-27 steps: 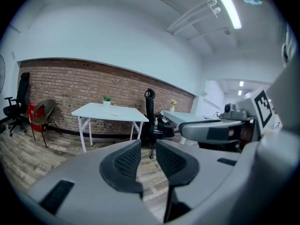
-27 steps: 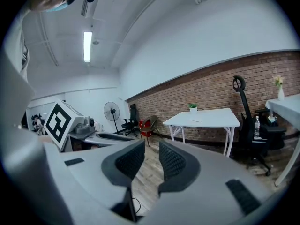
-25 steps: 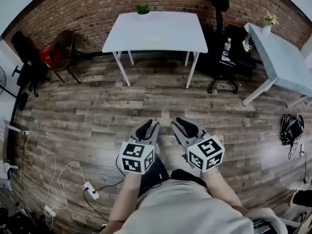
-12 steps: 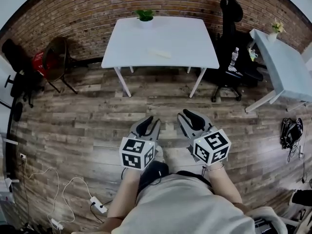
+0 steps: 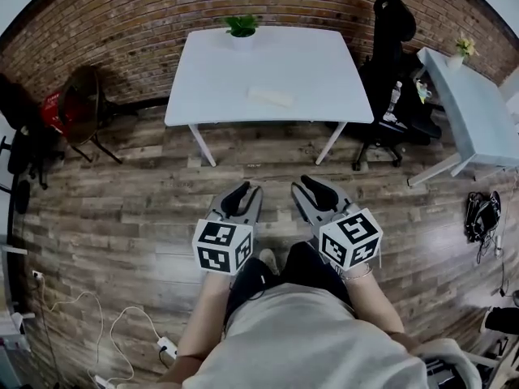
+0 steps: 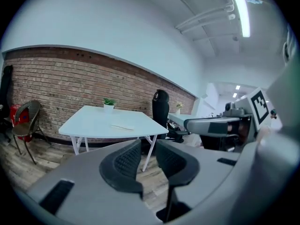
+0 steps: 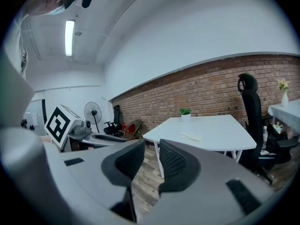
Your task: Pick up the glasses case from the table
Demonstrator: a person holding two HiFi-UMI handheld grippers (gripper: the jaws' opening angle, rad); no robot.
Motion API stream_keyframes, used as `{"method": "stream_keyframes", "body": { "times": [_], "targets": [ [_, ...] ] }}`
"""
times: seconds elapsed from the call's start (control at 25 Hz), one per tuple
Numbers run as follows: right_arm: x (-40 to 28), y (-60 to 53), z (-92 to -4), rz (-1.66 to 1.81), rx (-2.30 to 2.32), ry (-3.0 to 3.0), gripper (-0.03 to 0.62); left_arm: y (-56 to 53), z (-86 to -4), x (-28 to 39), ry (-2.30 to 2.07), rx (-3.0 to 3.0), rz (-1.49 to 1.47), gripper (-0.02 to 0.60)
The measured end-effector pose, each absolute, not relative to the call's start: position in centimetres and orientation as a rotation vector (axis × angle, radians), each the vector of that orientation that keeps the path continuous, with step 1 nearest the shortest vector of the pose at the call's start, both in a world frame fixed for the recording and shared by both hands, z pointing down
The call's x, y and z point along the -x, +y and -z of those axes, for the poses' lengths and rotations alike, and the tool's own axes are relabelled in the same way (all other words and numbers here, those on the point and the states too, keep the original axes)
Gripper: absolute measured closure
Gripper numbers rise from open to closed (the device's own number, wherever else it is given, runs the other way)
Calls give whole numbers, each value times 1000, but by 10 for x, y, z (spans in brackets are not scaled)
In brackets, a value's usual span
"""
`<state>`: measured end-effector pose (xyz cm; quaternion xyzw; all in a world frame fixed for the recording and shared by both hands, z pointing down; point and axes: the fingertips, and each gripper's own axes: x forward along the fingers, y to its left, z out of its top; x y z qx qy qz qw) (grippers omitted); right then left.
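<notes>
Head view: glasses case [image 5: 270,96] on table [image 5: 312,59], long axis left-right; left claw [image 5: 246,191], right claw [image 5: 304,186] apart, empty.

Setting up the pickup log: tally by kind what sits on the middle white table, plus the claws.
Pale flat glasses case: 1
Small green potted plant: 1
Grey two-jaw claws, left claw and right claw: 2
Total: 4
</notes>
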<state>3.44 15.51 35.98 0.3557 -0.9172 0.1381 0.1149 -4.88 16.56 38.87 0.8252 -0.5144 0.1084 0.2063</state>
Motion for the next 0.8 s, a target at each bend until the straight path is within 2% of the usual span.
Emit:
{"method": "stream_keyframes", "body": {
  "times": [0.4, 0.8],
  "targets": [
    [-16, 89, -379, -437, -970, -2695, 503, 112, -409, 69, -1471, -2219, -303, 502],
    [0, -52, -377, -436, -936, -2749, 490, -9, -408, 102, -1569, -2161, -296, 502]
  ]
}}
